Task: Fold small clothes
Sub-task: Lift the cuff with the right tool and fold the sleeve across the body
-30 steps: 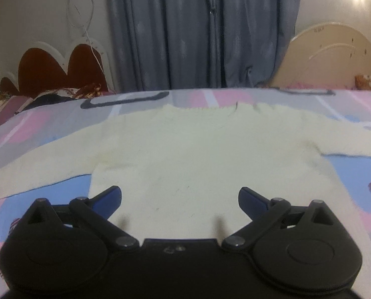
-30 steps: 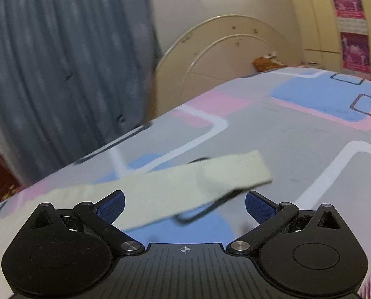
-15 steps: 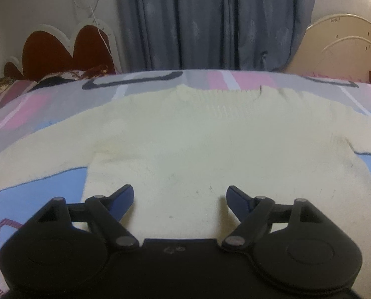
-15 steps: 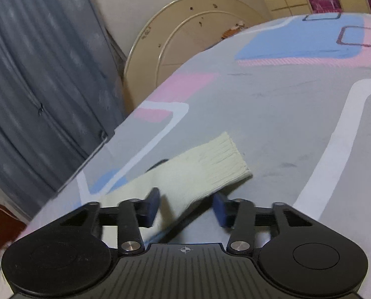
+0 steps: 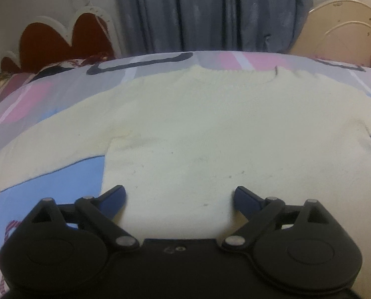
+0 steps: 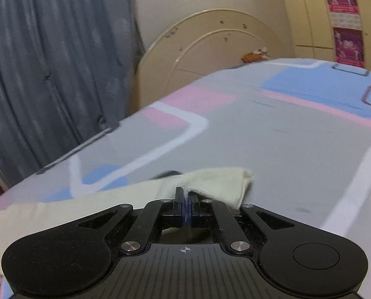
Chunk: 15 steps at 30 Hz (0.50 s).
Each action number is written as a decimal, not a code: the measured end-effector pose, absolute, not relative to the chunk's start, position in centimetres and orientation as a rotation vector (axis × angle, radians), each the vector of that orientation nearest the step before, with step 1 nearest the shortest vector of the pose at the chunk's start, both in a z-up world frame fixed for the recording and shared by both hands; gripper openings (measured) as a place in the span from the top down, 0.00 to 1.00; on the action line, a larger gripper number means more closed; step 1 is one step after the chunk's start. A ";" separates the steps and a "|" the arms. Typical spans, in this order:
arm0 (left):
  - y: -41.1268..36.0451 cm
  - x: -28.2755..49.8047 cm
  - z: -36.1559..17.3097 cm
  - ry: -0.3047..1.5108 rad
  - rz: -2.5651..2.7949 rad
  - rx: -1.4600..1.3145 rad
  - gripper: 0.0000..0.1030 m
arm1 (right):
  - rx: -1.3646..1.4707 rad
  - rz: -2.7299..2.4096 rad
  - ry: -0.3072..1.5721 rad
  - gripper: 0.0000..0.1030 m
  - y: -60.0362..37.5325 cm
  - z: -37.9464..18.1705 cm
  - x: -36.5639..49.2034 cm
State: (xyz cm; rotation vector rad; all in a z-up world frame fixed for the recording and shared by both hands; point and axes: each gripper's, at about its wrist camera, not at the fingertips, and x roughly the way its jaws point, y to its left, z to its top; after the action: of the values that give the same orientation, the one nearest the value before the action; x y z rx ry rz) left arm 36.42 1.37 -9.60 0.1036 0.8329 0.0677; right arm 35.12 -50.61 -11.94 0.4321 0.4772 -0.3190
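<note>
A patterned bedsheet [image 5: 60, 174] carries the cream sweater [image 5: 198, 129], spread flat with its neckline toward the curtain [image 5: 198, 12]. The left gripper [image 5: 180, 195] hovers spread wide above the hem, while the right gripper [image 6: 186, 200] is clamped on the sleeve cuff [image 6: 220, 182], bunching it.

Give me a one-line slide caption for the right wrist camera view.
Right gripper shut on the cream sweater's sleeve cuff, pinching it into a small peak above the patterned bedsheet.
</note>
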 end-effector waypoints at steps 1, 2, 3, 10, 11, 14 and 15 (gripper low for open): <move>1.7 36.4 -9.4 0.834 0.056 0.095 0.20 | 0.412 -0.288 0.471 0.99 -49.6 -11.6 35.9; 2.1 36.6 -9.3 0.840 0.046 0.078 0.24 | 0.395 -0.255 0.467 0.99 -48.3 -11.1 36.5; 2.5 36.8 -9.2 0.842 0.050 0.060 0.24 | 0.378 -0.201 0.463 0.99 -46.2 -10.5 37.2; 4.7 38.2 -9.1 0.827 0.039 -0.080 0.41 | 0.263 0.149 0.490 0.99 -30.4 -8.4 40.0; 4.9 38.4 -9.2 0.833 0.040 -0.079 0.45 | 0.237 0.189 0.500 0.99 -28.3 -8.5 40.0; 6.0 38.7 -9.0 0.821 0.034 -0.113 0.45 | 0.131 0.331 0.537 0.99 -20.8 -9.3 40.1; 6.3 38.8 -8.8 0.816 0.028 -0.121 0.45 | 0.095 0.362 0.550 0.99 -18.5 -9.7 40.1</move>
State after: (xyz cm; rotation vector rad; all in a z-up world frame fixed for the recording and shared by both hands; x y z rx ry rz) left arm 38.83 6.30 -8.83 -0.1214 0.8164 0.0285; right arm 40.10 -18.49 -9.71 0.0953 0.5495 0.3621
